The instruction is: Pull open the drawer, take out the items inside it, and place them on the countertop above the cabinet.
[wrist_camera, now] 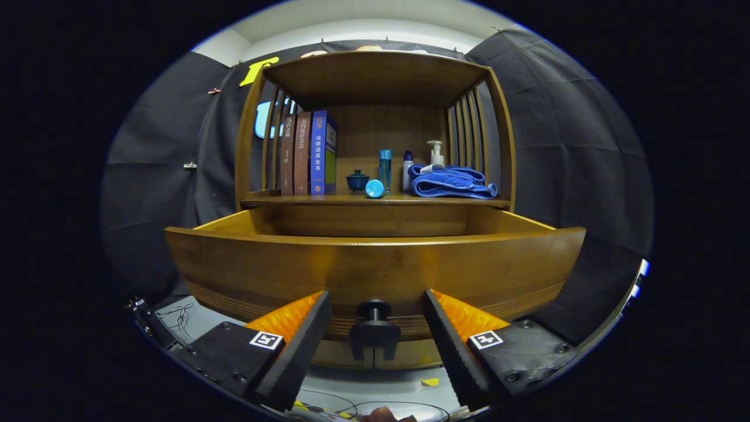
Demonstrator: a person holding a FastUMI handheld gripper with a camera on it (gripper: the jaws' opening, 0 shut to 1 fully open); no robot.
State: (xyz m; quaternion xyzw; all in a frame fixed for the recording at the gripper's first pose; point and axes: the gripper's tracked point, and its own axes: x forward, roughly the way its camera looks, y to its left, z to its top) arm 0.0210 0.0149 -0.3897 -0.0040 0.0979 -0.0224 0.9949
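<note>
Black cloth point(562, 146) hung behind a brown wooden cabinet point(375, 76). The cabinet stood straight ahead of the tongs point(375, 328).

The tongs were wide apart and held nothing. The drawer point(375, 264) was pulled out toward them. Its curved front sat just ahead of the tips. A dark knob point(375, 310) on the drawer front was between the two fingers point(293, 340), but neither finger touched it. The inside of the drawer could not be seen from so low, so what lay in it could not be told.

Beyond the drawer, and higher up, was the countertop point(375, 201). Things already stood on it. Three books point(307, 153) stood upright far to the left. A small blue pot point(357, 180) with a lid sat next to them. A tall blue bottle point(385, 167) stood in the middle, and a round blue cap point(374, 188) lay just in front of it. A white bottle point(407, 170) and a pump bottle point(436, 153) stood to the right. A folded blue towel point(451, 183) lay in front of those two. A roof-like shelf point(375, 73) covered them all.

Wires point(176, 316) lay on the grey floor below the left finger.
</note>
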